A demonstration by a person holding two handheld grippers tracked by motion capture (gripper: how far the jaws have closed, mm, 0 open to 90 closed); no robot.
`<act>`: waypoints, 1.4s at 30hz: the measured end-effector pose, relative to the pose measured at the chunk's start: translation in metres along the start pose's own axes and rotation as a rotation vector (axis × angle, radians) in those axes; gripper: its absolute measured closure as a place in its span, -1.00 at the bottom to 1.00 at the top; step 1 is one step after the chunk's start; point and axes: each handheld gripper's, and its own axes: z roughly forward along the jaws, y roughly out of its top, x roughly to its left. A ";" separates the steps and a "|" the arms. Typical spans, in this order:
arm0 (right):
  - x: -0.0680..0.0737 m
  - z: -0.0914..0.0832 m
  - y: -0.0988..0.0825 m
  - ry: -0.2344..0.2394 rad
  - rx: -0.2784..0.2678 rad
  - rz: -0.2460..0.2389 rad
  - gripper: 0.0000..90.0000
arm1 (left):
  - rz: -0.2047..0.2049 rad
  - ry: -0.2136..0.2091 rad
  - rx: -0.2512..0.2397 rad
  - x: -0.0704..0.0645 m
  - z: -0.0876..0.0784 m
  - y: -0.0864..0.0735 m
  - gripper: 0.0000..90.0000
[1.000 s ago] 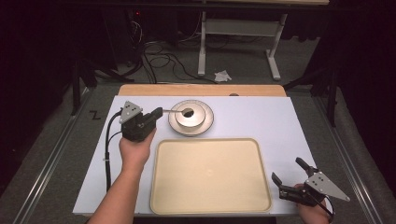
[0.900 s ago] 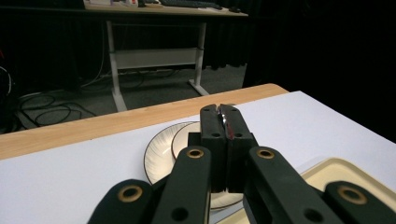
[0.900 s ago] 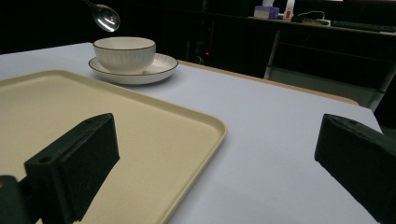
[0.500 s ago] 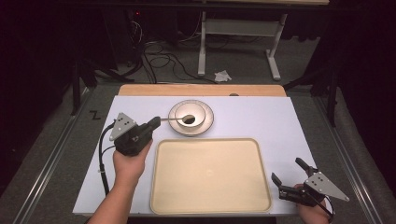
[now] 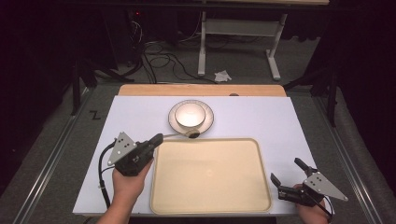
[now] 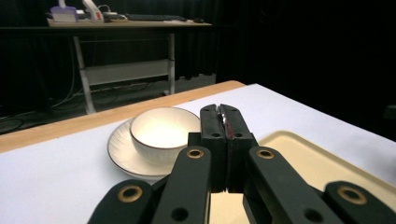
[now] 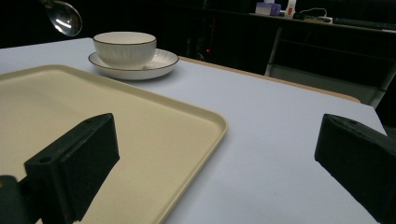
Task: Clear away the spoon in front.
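While clamped on the spoon (image 5: 184,135), the left tongs (image 5: 159,138) have carried it out of the bowl (image 5: 189,115).

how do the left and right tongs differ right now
The left tongs are shut on a spoon, held out toward the bowl; the right tongs stand open with nothing between them. The left sit beside the tray's far left corner, the right at its near right corner. Both are black, each held in a hand.

Laboratory recording bay: black curtains (image 5: 42,37), loose floor cables (image 5: 163,56), height-adjustable desk frame (image 5: 236,28), white-topped worktable (image 5: 280,121).
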 end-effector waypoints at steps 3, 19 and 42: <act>0.001 0.000 0.000 0.002 0.001 0.001 -0.99 | -0.006 -0.027 -0.001 -0.007 -0.005 -0.012 1.00; 0.000 0.003 -0.002 -0.005 0.014 -0.016 -0.99 | -0.114 -0.130 -0.024 -0.006 -0.014 -0.056 1.00; 0.003 0.004 -0.002 0.009 0.027 -0.025 -0.99 | -0.538 -0.277 0.119 0.021 0.019 -0.103 0.99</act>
